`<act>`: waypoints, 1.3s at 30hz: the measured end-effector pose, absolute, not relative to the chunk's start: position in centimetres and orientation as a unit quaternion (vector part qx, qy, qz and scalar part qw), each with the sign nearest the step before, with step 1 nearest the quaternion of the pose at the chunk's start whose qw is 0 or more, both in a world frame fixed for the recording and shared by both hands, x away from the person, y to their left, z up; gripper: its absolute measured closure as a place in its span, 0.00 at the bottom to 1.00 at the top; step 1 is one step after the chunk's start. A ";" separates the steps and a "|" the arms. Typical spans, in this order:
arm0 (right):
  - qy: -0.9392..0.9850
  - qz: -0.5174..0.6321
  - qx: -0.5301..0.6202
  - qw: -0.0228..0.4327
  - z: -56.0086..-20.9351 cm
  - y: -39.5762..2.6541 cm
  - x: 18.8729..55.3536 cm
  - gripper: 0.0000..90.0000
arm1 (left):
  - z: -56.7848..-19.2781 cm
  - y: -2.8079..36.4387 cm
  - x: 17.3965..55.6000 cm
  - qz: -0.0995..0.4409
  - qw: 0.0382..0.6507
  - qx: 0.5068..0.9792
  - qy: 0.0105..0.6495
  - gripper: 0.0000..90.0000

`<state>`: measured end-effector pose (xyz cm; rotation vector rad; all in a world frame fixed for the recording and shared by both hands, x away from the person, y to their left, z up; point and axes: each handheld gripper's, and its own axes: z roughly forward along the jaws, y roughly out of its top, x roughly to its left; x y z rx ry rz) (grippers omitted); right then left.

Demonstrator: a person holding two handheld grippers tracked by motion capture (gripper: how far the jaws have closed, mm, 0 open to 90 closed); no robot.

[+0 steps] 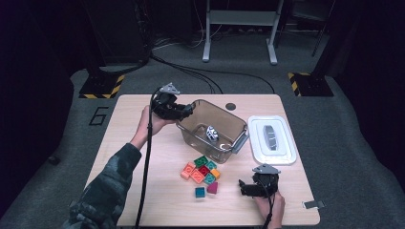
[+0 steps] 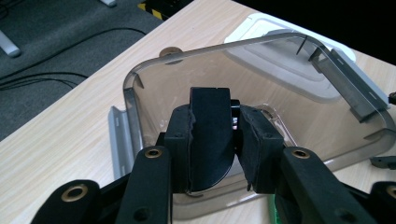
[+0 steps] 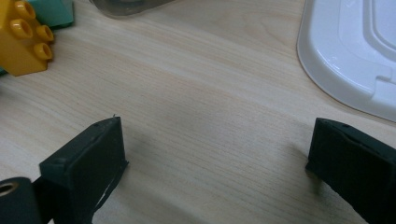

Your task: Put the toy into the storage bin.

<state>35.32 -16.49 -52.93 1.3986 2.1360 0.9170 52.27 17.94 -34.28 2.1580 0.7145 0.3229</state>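
My left gripper (image 1: 187, 110) sits at the left rim of a clear plastic bin (image 1: 224, 117) and points into it. In the left gripper view its jaws (image 2: 215, 116) are shut on a black block (image 2: 210, 140), held above the bin's rim (image 2: 210, 48). A small white and black piece (image 1: 211, 133) lies on the bin floor. Several coloured bricks (image 1: 200, 172) lie in a cluster in front of the bin. My right gripper (image 1: 242, 187) rests low near the table's front right, open with bare wood between its jaws (image 3: 219, 144).
A white lid (image 1: 272, 138) lies flat right of the bin, and its corner (image 3: 355, 51) is just ahead of the right gripper. A yellow brick (image 3: 25, 37) and a teal one (image 3: 53, 11) lie to that gripper's far left. Cables cross the floor beyond the table.
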 end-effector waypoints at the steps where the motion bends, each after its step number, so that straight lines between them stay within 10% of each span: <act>1: 0.769 0.330 0.504 0.212 -52.9 -16.5 35.3 0.03 | -34.5 17.6 52.4 0.127 0.408 0.858 0.284 0.74; 39: 0.771 0.328 0.501 0.215 -52.9 -16.5 35.3 0.03 | -38.8 16.5 52.9 0.086 0.352 0.868 0.338 0.60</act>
